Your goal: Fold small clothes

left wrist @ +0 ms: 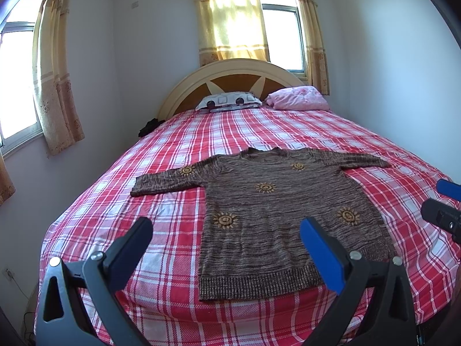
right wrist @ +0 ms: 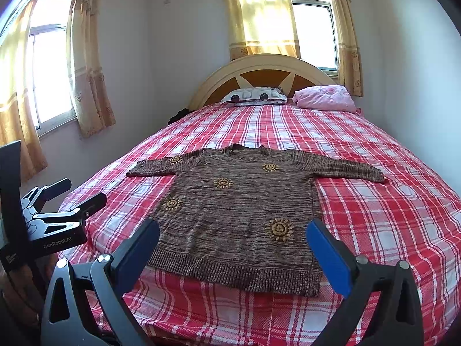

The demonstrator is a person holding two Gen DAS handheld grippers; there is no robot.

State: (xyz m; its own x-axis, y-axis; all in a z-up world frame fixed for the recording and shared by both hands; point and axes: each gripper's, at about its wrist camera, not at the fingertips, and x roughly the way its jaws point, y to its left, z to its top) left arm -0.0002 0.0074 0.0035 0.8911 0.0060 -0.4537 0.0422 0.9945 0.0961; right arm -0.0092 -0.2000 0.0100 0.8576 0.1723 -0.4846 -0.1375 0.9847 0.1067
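The left gripper (left wrist: 227, 227) and right gripper (right wrist: 233, 229) are held with fingers spread wide, empty, above the near hem of a brown knitted sweater (left wrist: 276, 213). The sweater is laid flat, sleeves outstretched, on the red plaid bedspread (left wrist: 121, 196), with pillows (left wrist: 229, 101) seen beyond

This is a bedroom in a home. A wide bed (left wrist: 178, 150) fills most of the room, covered with a red-and-white plaid sheet, with an arched cream and brown headboard (left wrist: 230, 72) against the far wall. Two pillows lie at its head, a patterned white one (left wrist: 227, 101) and a pink one (left wrist: 299, 98). Yellowish patterned curtains (left wrist: 230, 17) hang over sunlit windows (left wrist: 282, 37) in plain pale walls. A brown knitted sweater (left wrist: 276, 210) lies spread flat on the bedding.
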